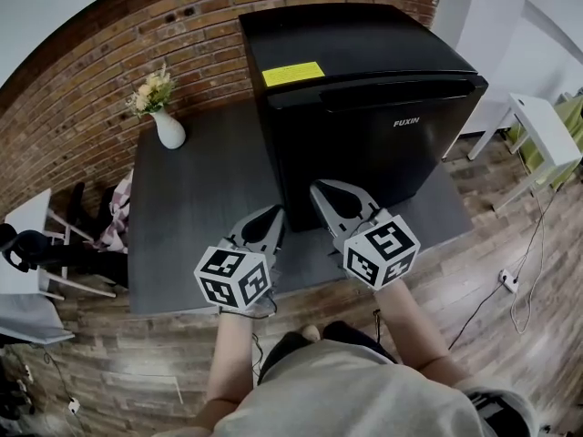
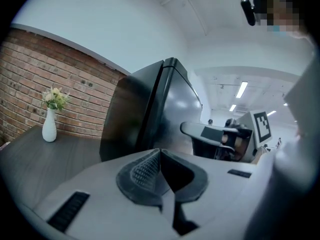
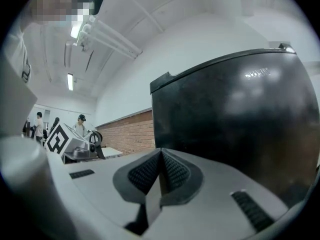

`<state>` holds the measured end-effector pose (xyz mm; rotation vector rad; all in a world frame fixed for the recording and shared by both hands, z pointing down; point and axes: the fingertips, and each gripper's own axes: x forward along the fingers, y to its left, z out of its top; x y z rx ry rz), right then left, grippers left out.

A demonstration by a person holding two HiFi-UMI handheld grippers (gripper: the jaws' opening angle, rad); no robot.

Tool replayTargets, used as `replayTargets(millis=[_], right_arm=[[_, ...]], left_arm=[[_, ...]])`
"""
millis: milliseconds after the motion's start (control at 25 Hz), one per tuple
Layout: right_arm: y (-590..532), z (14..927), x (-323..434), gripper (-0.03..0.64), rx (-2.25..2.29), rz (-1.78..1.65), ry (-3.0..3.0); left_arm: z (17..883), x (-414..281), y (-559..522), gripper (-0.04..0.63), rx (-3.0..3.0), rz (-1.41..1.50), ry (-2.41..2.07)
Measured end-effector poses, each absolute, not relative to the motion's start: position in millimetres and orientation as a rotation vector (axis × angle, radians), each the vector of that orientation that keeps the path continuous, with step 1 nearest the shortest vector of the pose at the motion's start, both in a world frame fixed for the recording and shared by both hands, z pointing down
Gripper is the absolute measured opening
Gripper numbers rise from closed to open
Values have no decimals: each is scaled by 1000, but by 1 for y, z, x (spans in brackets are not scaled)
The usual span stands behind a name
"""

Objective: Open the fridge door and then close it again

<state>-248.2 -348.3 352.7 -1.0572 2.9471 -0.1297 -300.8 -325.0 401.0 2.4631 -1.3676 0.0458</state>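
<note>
The fridge (image 1: 364, 107), door closed, stands on a dark table (image 1: 191, 217), just ahead of the left gripper (image 1: 275, 213) and right gripper (image 1: 320, 190). Both have their fingers pressed together on nothing. A vase (image 1: 168, 131) stands left of the fridge, with a brick wall (image 1: 82, 89) behind.

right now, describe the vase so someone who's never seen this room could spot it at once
Find the brick wall and the dark grey table in front of it. At the table's far left corner, left of the black fridge, stands a small white vase of pale flowers. Unlike the bulky black fridge, it is slim and white.
</note>
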Motion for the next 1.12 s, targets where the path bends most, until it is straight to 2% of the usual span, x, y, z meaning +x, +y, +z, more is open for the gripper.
replayTargets(millis=[720, 1120], right_arm=[[-301, 357, -176, -2, -1027, -195, 2969], [-281, 386, -149, -2, -1077, -278, 2990]], left_arm=[[394, -232, -281, 8, 2464, 85, -1335], [398, -223, -272, 8, 2378, 85, -1523]])
